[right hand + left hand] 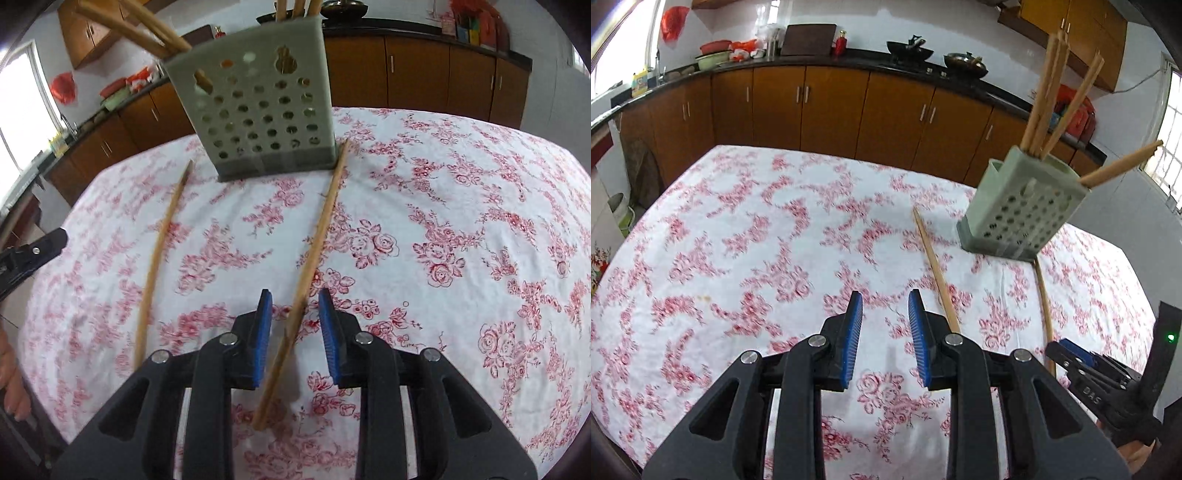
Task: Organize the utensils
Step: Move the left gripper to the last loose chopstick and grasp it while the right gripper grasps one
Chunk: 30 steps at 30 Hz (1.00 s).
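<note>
Two chopsticks [325, 221] [159, 254] lie on bench [443, 184], holder [258, 110] at 12 o'clock. Right gripper [295, 317] part-open astride one chopstick; left gripper [885, 317] part-open, empty.

The tablecloth [443, 192] under the fingers is matt printed cloth, lightly creased. The chopstick [314, 243] between the right gripper [295, 306] pads looks like pale, unvarnished wood, as does the second chopstick [159, 251] left of them. Ahead, the holder [258, 110] is dull, perforated grey-green plastic. The pads [855, 325] are ribbed blue rubber on smooth black plastic arms with shiny metal pins.
</note>
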{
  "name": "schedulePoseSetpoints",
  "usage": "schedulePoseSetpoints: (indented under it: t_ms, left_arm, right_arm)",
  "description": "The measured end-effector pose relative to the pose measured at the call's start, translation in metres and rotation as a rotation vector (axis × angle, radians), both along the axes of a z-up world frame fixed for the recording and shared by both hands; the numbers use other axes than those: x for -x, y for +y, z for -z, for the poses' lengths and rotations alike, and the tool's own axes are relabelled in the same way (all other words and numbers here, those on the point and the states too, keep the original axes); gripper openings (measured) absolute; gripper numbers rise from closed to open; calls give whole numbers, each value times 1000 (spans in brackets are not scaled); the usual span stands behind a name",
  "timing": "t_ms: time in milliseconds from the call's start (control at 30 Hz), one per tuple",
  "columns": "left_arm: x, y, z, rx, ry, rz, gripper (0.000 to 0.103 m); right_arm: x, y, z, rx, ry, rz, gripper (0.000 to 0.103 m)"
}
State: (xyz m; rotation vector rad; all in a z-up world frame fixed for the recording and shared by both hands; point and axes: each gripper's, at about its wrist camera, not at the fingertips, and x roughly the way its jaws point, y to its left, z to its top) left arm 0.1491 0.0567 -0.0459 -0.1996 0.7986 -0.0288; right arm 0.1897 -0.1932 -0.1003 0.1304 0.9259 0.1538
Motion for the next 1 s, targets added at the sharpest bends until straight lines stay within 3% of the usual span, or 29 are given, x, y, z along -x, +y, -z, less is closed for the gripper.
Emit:
schedulePoseSetpoints:
  t_ms: [133, 333, 567, 767, 833, 1000]
  left_arm:
    - [0, -12, 9, 8, 13, 37, 28]
    - [-6, -40, 21, 13, 44, 105, 28]
    - [-14, -65, 35, -25, 72, 155, 34]
    - [-21, -80, 48, -84, 106, 157, 33]
    - [-22, -84, 52, -105, 116, 152, 11]
    - [-30, -74, 52, -137, 109, 112, 7]
  right_arm:
    - [2, -3, 1, 40, -24, 22, 11]
    - [-6, -29, 2, 32, -19, 100, 8]
    - [-11, -90, 7, 18, -4, 267, 8]
    - [-8, -102, 6, 12, -6, 278, 8]
    - [-10, -99, 6, 14, -7, 269, 8]
    - [-14, -89, 6, 22, -12, 228, 8]
